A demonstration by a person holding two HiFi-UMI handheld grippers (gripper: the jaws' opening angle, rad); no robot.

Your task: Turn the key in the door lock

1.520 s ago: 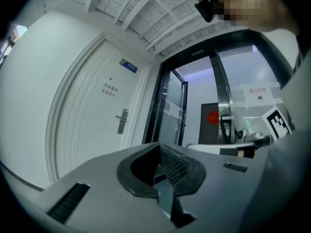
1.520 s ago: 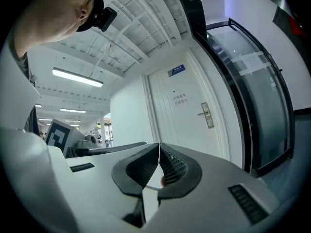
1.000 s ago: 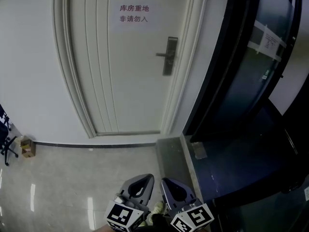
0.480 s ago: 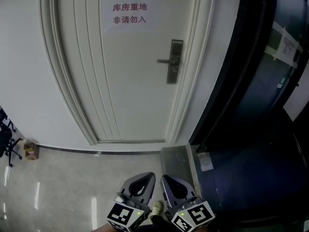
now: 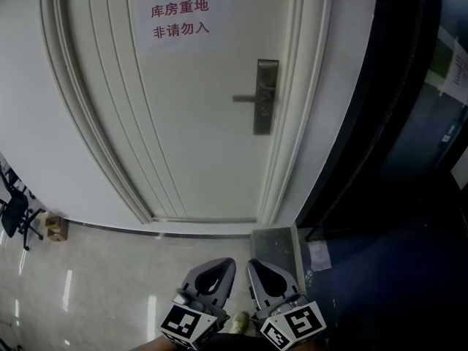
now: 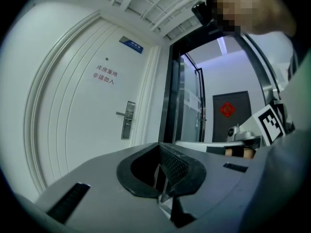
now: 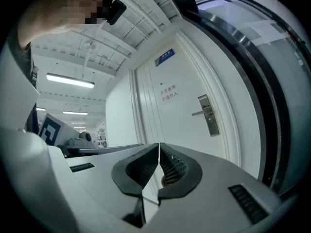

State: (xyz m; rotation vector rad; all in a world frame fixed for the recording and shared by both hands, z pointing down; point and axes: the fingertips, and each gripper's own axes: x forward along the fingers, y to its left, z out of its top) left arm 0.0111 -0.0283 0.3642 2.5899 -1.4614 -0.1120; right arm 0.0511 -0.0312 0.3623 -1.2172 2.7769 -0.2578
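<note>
A white door (image 5: 197, 123) carries a metal lock plate with a lever handle (image 5: 265, 97). The plate also shows small and far off in the left gripper view (image 6: 128, 120) and the right gripper view (image 7: 209, 115). No key can be made out at this distance. My left gripper (image 5: 219, 266) and right gripper (image 5: 256, 268) hang side by side low in the head view, well short of the door. The jaws of the left gripper (image 6: 159, 147) meet at their tips, and so do those of the right gripper (image 7: 159, 146). Nothing sticks out of either.
A paper sign (image 5: 180, 19) is taped to the door above the lock. A dark glass door frame (image 5: 380, 123) stands to the right. A grey threshold slab (image 5: 274, 248) lies at the door's foot. A cardboard box (image 5: 56, 227) and a chair (image 5: 14, 214) sit far left.
The door has drawn nearer and looks larger in the head view, and the lock plate has slid down and slightly right. Both grippers stay shut and low.
</note>
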